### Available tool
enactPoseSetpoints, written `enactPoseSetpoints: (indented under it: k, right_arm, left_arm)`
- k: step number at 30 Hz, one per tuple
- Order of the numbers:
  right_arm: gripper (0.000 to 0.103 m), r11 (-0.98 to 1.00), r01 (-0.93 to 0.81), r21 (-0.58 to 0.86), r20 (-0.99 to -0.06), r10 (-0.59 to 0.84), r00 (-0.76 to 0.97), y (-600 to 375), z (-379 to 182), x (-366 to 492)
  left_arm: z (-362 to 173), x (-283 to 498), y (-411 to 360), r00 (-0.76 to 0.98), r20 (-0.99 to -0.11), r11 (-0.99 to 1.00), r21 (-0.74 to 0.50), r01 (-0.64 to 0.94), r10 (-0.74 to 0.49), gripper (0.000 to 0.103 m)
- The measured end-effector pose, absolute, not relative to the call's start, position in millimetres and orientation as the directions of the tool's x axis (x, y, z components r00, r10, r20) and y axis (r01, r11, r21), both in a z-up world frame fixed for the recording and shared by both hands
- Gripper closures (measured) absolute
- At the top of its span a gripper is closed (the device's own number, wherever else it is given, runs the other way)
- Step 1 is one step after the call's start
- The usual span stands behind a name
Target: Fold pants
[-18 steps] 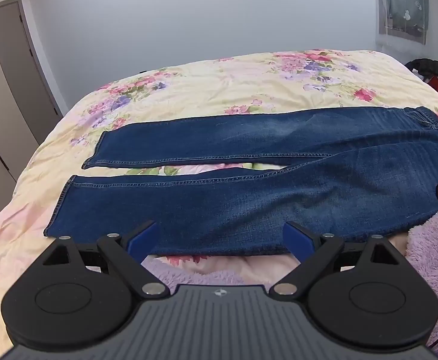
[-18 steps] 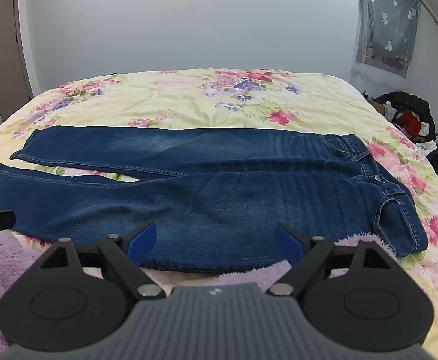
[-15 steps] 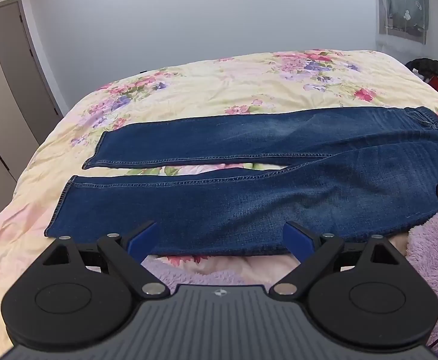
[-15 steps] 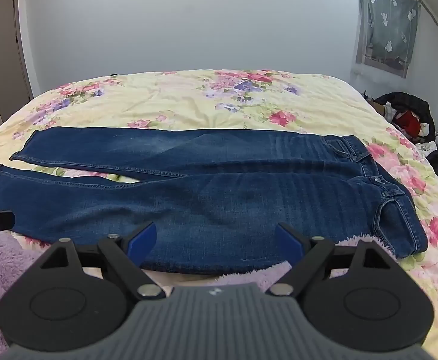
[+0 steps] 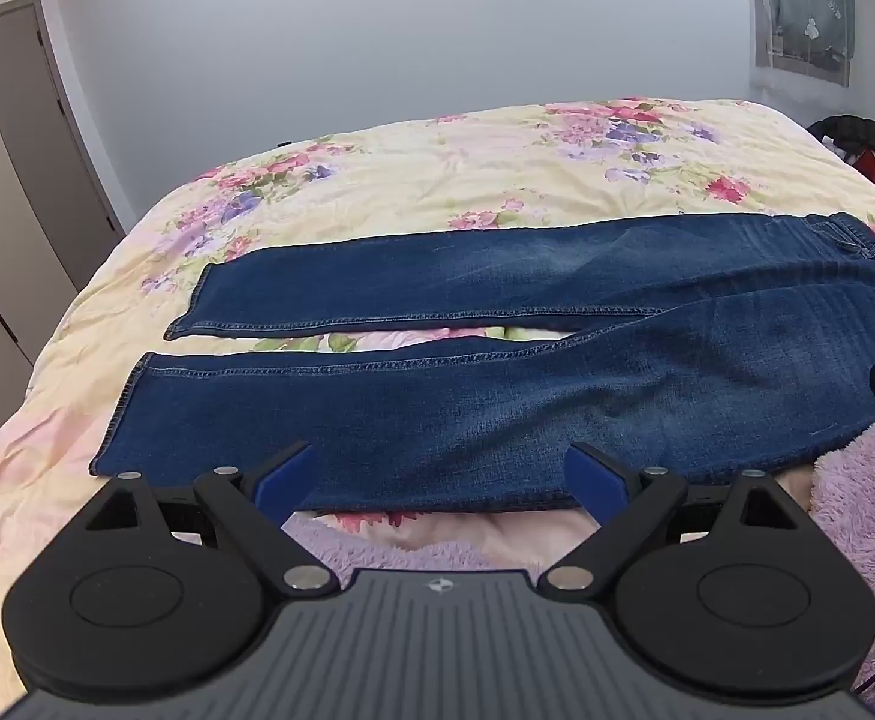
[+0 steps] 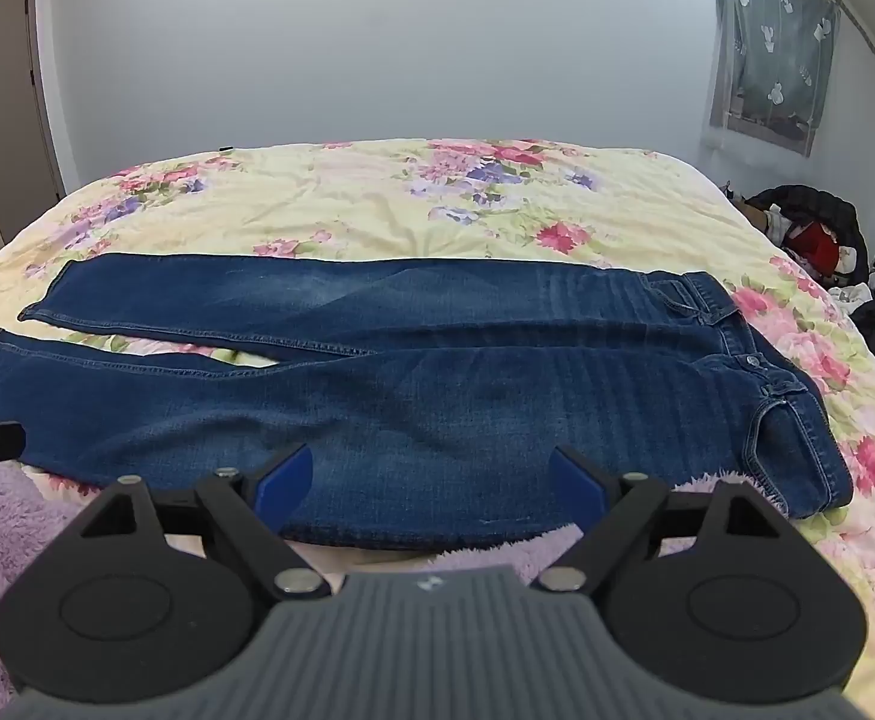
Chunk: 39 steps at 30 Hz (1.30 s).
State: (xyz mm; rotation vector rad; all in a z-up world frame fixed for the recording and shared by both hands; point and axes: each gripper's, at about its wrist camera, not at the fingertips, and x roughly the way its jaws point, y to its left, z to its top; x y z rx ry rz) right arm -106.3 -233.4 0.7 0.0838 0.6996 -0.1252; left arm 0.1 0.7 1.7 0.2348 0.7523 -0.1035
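On the floral bedspread [image 6: 377, 204], one pair of jeans [image 6: 437, 372]; two grippers, left gripper [image 5: 440, 474] and right gripper [image 6: 431, 474], jaws spread, empty.

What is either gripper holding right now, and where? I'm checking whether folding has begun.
Nothing. The left gripper and right gripper are both open, hovering at the near edge of the flat jeans.

The left gripper [image 5: 440, 477] and right gripper [image 6: 431, 474] look alike: a ribbed grey body bearing a small round emblem at 12 o'clock, two black round discs at 9 and 3, black linkage arms with silver rivets, and blue pads [image 5: 284, 476] on the fingers.
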Motion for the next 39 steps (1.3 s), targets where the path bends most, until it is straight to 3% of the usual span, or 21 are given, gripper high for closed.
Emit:
enactPoseSetpoints:
  k: [39]
  right_arm:
    - [0.021, 0.988, 0.152, 0.027, -0.651, -0.097, 0.753, -232.8, 3.8, -106.1]
  left_arm:
    - [-6.6, -2.3, -0.6, 0.718, -0.696, 0.968, 0.173, 0.18, -0.009, 0.0]
